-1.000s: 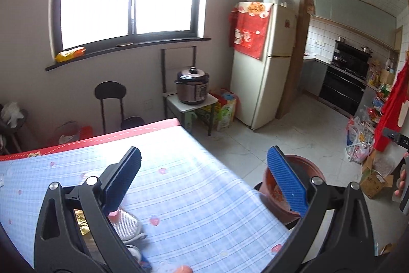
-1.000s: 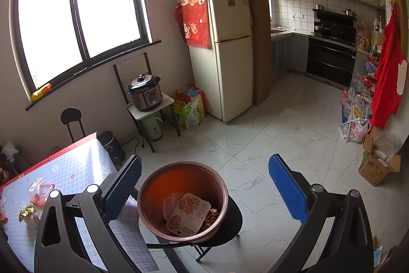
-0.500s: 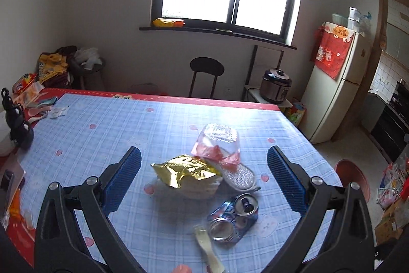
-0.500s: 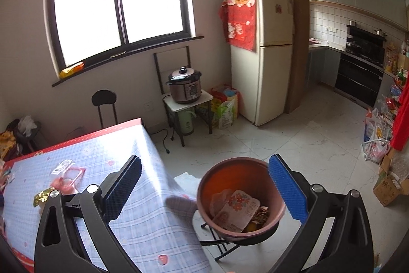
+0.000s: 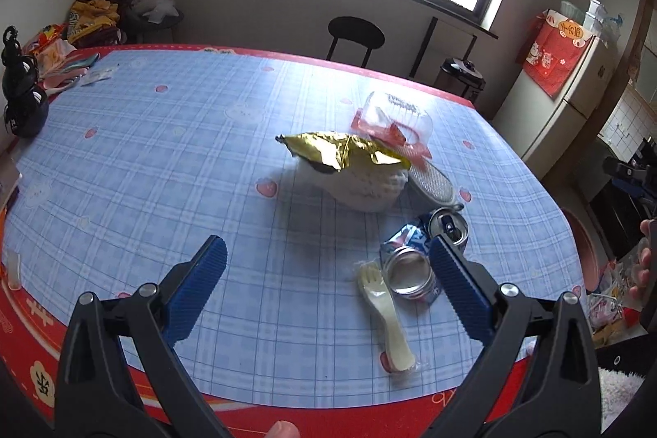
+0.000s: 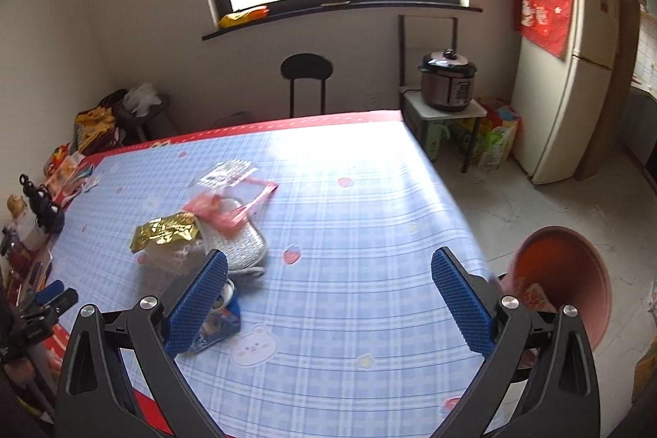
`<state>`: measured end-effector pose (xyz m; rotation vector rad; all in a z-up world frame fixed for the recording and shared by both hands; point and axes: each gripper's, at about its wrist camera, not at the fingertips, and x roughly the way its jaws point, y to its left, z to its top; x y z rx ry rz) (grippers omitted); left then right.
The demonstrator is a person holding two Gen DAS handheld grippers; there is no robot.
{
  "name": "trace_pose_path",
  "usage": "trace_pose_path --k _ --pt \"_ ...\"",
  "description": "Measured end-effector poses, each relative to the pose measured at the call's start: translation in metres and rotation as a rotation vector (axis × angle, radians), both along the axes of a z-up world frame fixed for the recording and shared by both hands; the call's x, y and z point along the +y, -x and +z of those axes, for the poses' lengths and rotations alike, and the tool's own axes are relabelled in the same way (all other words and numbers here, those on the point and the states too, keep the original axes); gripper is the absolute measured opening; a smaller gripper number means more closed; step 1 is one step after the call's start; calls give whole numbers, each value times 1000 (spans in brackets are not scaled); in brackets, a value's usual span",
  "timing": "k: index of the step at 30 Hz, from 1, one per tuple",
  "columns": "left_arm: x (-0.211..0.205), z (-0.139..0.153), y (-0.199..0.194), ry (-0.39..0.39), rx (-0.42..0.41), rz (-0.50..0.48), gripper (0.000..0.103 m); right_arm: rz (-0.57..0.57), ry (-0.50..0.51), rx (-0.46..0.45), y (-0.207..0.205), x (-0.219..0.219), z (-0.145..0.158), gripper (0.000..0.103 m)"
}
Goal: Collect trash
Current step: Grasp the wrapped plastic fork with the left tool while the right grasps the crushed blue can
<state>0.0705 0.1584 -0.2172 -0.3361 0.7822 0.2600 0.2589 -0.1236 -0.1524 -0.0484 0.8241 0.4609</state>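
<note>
Hovering above the checked counter [image 5: 164, 159], left gripper [image 5: 328, 294] and right gripper [image 6: 328, 298] both hold their jaws wide apart, empty. Nearest lie a plastic fork [image 5: 384, 308] and crushed can [image 5: 423, 257]; beyond, a gold wrapper [image 5: 341, 150]. Orange bin [image 6: 562, 274] stands beside the counter.

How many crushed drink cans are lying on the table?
2, touching each other near the table's right edge: one crushed can beside the plastic fork, the other can just behind it. Nothing suggests more hidden.
</note>
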Motion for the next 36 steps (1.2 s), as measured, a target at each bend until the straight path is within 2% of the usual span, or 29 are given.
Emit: trace_pose_path --k 4,9,11,14,17,20,24,28,31,36 --pt "-17 -34 -11 -27 96 -51 97 51 -8 73 -3 37 -29 98" --pt "-36 -72 -27 -14 180 -128 96 104 20 149 -6 69 -68 98" --pt "-42 -82 -32 -24 196 -148 95 119 35 164 -7 78 -79 98" --pt "-45 -96 -41 -45 242 -159 81 137 38 193 -7 85 -90 96" --pt "-45 -102 -42 -40 249 -164 81 157 52 215 -7 90 -100 92" --pt "-48 -103 -42 -55 250 -186 78 165 64 233 -10 93 -109 89" --pt "-46 -103 -39 -63 254 -193 57 183 68 266 -14 98 -120 84" --pt "-31 -101 -30 -54 253 -152 36 229 87 297 -14 110 -135 77" --pt "-17 -101 -22 -59 254 -105 28 256 102 321 -15 122 -146 70" --pt "5 -101 -10 -51 246 -41 25 278 113 333 -15 138 -159 67"
